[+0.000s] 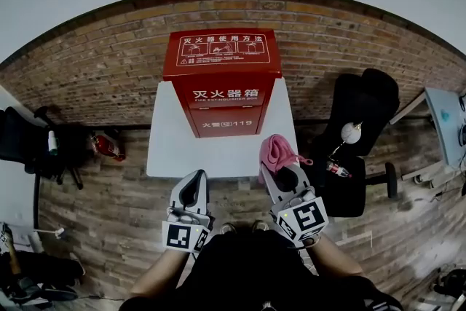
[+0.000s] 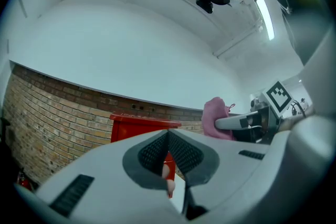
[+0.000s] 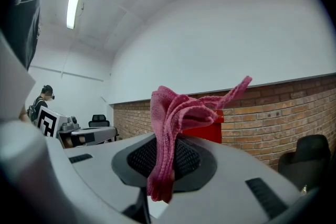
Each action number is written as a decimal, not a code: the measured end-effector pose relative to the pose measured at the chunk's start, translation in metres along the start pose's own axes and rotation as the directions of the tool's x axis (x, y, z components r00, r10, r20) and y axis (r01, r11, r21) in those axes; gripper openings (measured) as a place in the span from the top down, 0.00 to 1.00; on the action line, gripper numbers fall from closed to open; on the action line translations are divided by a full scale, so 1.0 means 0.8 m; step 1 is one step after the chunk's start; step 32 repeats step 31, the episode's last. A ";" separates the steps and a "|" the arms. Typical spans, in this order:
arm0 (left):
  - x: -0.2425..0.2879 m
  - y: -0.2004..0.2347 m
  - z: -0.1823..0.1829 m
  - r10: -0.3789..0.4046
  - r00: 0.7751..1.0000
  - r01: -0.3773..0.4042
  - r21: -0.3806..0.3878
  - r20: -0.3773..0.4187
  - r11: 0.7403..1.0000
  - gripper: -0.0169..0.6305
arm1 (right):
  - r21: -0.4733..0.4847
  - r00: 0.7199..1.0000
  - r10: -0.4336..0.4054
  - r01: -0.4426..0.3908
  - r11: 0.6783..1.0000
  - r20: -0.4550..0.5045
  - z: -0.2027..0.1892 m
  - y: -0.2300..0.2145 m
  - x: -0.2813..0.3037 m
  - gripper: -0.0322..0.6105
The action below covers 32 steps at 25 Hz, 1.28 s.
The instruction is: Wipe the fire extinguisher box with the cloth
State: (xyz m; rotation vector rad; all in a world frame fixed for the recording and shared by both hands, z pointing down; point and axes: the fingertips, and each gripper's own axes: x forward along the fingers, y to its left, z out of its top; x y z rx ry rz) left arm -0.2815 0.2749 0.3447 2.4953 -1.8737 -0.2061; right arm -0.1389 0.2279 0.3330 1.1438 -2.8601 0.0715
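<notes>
The red fire extinguisher box (image 1: 223, 80) stands upright on a white table (image 1: 169, 149) against the brick wall. A pink cloth (image 1: 276, 154) hangs bunched from my right gripper (image 1: 279, 172), which is shut on it near the table's front right corner. In the right gripper view the pink cloth (image 3: 170, 136) drapes between the pads, with the red box (image 3: 210, 131) behind it. My left gripper (image 1: 192, 189) is shut and holds nothing, just short of the table's front edge. The left gripper view has the red box (image 2: 140, 128) beyond the closed pads and the pink cloth (image 2: 216, 118) at right.
A black office chair (image 1: 358, 127) stands right of the table, with a bottle (image 1: 337, 170) on the floor beside it. Dark bags and a red object (image 1: 108, 146) lie at left. A desk corner (image 1: 445, 124) shows far right. A brick wall (image 1: 87, 73) backs the scene.
</notes>
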 end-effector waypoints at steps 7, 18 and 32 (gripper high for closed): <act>-0.005 -0.022 -0.002 0.042 0.999 -0.042 0.015 0.004 0.999 0.92 | -0.007 0.999 0.054 -0.054 0.999 -0.008 -0.004 -0.001 -0.016 0.84; 0.000 -0.042 -0.002 0.023 1.000 -0.023 0.031 0.005 0.999 0.92 | 0.016 0.999 0.044 -0.044 0.999 -0.014 -0.009 -0.014 -0.036 0.84; 0.009 -0.057 -0.005 0.013 1.000 -0.013 0.014 -0.002 1.000 0.92 | 0.005 0.999 0.046 -0.046 0.999 -0.024 -0.011 -0.020 -0.045 0.84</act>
